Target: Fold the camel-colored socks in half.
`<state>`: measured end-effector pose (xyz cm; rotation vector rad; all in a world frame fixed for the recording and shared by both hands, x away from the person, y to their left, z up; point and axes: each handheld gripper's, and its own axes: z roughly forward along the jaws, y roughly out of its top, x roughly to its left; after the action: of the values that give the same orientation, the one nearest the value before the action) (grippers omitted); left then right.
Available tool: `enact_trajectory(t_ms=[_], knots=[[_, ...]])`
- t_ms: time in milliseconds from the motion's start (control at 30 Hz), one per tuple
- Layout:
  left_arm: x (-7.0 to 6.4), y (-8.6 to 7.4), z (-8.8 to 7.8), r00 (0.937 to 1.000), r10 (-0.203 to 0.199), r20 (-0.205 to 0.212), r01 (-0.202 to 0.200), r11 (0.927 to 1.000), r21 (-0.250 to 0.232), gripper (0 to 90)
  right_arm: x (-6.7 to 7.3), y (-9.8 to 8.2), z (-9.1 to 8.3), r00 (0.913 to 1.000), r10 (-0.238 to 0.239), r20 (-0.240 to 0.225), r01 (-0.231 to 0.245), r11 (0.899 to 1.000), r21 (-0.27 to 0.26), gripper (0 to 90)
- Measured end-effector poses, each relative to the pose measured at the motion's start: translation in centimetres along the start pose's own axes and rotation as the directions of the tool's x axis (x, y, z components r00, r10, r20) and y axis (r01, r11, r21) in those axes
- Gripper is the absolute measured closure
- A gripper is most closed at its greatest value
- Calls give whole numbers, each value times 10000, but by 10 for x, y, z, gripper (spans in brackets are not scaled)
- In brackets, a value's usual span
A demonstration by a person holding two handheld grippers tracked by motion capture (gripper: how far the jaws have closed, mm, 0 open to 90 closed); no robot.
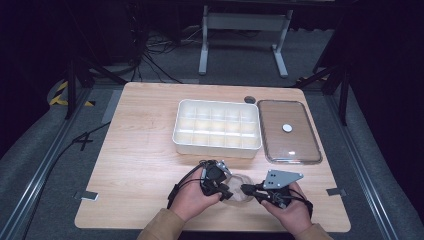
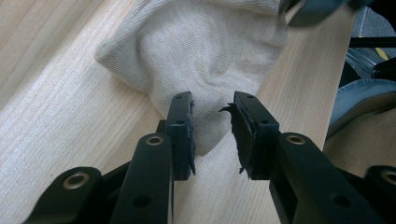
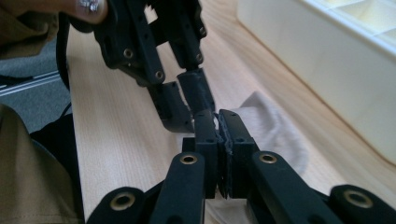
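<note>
A beige knitted cloth lies crumpled near the table's front edge, between my two grippers. My left gripper points at it from the left. In the left gripper view the left gripper has its jaws apart, and a corner of the cloth lies between them without either pad pressing on it. My right gripper comes in from the right. In the right gripper view the right gripper has its jaws together on the edge of the cloth, with the left gripper just beyond.
A white box with several compartments stands in the middle of the wooden table. To its right a clear lid lies flat with a small white disc on it. The box wall is close beside the cloth.
</note>
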<state>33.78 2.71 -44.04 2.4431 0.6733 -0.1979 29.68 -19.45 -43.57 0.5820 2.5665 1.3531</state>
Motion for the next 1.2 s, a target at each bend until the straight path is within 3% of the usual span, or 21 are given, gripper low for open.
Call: enact_trajectory(t_ms=[133,300,500,700,867,1100,1200], knots=[[-1,0,-1,10000,11,-15,-11,10000,-53,692,0,-2,3,10000,36,42,-36,10000,86,863],[-1,2,-4,9996,234,170,-227,9990,-379,691,-14,-12,0,9986,331,401,-337,9994,127,859],[-2,3,3,9992,381,-145,-383,9992,-72,713,-21,-21,0,9968,546,586,-562,9981,266,857],[-1,3,7,9982,528,-277,-525,9985,149,727,-25,-26,1,9959,681,594,-707,9966,423,846],[-1,3,8,9988,427,-238,-421,9988,244,721,-30,-37,9,9945,882,570,-925,9928,765,829],[0,3,9,9989,407,-231,-401,9989,260,713,-36,-46,11,9889,1460,274,-1470,9884,375,828],[0,3,9,9988,438,-240,-432,9988,244,709,-35,-45,11,9895,1410,319,-1422,9891,392,828]])
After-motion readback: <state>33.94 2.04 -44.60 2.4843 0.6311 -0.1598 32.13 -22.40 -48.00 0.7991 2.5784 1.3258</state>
